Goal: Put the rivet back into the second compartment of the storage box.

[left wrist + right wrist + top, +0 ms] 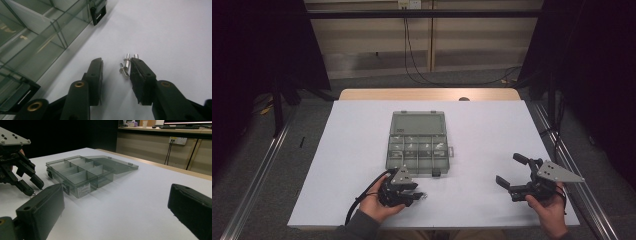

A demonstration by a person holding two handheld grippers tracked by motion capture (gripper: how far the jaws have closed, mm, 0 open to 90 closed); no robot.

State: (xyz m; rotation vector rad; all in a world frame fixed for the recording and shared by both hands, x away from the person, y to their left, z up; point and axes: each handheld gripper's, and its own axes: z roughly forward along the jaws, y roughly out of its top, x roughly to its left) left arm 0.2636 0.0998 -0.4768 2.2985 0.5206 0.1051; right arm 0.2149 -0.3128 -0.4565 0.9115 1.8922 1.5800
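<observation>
A white tabletop (342, 165) takes up most of the scene, with a strip of bare wood showing along its far edge. Near its middle sits a smoky, see-through compartment box (418, 152), its lid (419, 123) thrown back flat on the far side and its inner dividers marking out several cells; from the right gripper view a small white label shows on its end wall and a black latch on the front.

At the near right corner of the tabletop a hand holds the right tongs (508, 171), the grey three-cornered plate riding on top. Their jaws stand spread wide, nothing between them, pointing across the bare surface toward the box and well apart from it.

At the near left, just in front of the box's near edge, the other hand, with a grey sleeve behind it, holds the left tongs (421, 190) low over the tabletop, jaws aimed to the right. These jaws stand partly closed, with a clear gap between them. In the left gripper view the small silver rivets (126, 64), three of them as far as I can make out, lie on the tabletop in a tight cluster between the jaw tips, close against the right-hand jaw; the left-hand jaw is clear of them, so they are not pinched
</observation>
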